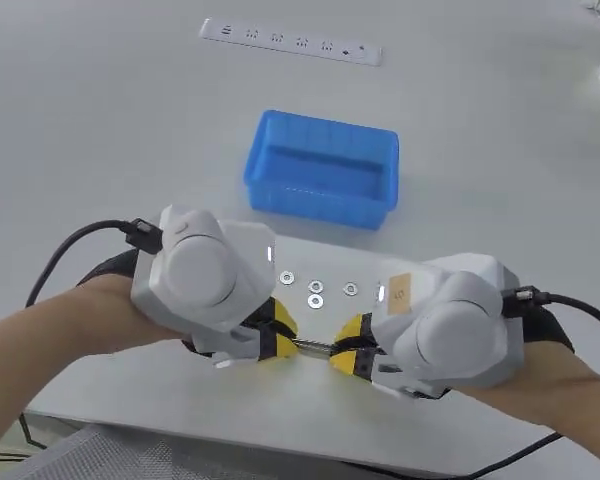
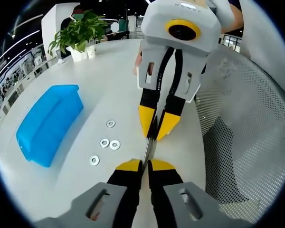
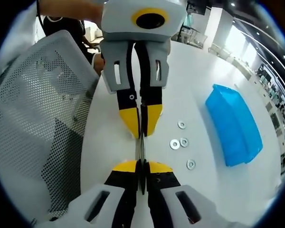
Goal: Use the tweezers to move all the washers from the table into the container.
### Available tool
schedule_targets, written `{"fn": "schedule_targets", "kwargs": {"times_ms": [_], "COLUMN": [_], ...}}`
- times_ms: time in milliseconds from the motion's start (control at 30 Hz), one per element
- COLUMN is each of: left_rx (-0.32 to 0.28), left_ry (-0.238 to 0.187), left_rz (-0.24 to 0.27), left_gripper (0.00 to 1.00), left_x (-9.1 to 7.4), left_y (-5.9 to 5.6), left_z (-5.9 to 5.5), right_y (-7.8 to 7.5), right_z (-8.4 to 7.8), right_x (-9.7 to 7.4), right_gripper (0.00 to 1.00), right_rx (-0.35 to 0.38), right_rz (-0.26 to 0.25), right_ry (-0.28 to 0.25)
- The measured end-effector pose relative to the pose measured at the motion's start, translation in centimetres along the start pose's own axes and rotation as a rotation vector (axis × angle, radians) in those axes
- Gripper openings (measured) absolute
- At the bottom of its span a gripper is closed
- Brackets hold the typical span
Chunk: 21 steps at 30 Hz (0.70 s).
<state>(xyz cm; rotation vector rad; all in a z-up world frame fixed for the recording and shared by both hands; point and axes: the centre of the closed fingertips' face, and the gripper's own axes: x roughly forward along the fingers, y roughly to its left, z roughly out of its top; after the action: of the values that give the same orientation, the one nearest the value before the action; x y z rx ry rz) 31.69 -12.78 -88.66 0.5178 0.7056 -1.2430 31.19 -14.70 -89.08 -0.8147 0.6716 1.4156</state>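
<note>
Thin metal tweezers (image 1: 313,347) span the gap between my two grippers, just above the white table near its front edge. My left gripper (image 1: 276,338) and right gripper (image 1: 348,356) face each other, each shut on one end. From the left gripper view the tweezers (image 2: 148,146) run from my left gripper (image 2: 145,165) to the right gripper (image 2: 156,132). In the right gripper view the tweezers (image 3: 141,145) run from my right gripper (image 3: 141,166) to the left gripper (image 3: 142,127). Several washers (image 1: 316,288) (image 2: 104,142) (image 3: 175,144) lie flat just beyond. Behind them stands the blue container (image 1: 322,168) (image 2: 47,123) (image 3: 233,126).
A white power strip (image 1: 290,42) lies at the back of the table. A grey mesh chair (image 2: 242,142) (image 3: 33,118) stands at the table's near side. A potted plant (image 2: 78,35) sits at a far corner. Cables trail from both grippers.
</note>
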Motion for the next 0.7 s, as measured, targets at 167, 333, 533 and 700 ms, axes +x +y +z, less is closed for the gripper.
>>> {"fn": "schedule_targets", "kwargs": {"times_ms": [167, 333, 533, 700], "left_rx": [-0.016, 0.006, 0.026, 0.101], "left_ry": [-0.001, 0.033, 0.043, 0.076], "left_rz": [0.01, 0.012, 0.025, -0.001], "left_gripper": [0.09, 0.1, 0.12, 0.07], "left_x": [-0.3, -0.6, -0.9, -0.9], "left_y": [0.1, 0.1, 0.3, -0.1], "left_z": [-0.2, -0.8, -1.0, -1.0], "right_y": [0.1, 0.2, 0.2, 0.4], "right_z": [0.4, 0.7, 0.7, 0.7], "right_x": [-0.3, -0.4, -0.8, -1.1], "right_gripper": [0.06, 0.06, 0.06, 0.06], "right_rx": [0.018, 0.002, 0.007, -0.006], "right_rz": [-0.014, -0.022, -0.023, -0.02], "right_ry": [-0.042, -0.057, -0.085, -0.099]}}
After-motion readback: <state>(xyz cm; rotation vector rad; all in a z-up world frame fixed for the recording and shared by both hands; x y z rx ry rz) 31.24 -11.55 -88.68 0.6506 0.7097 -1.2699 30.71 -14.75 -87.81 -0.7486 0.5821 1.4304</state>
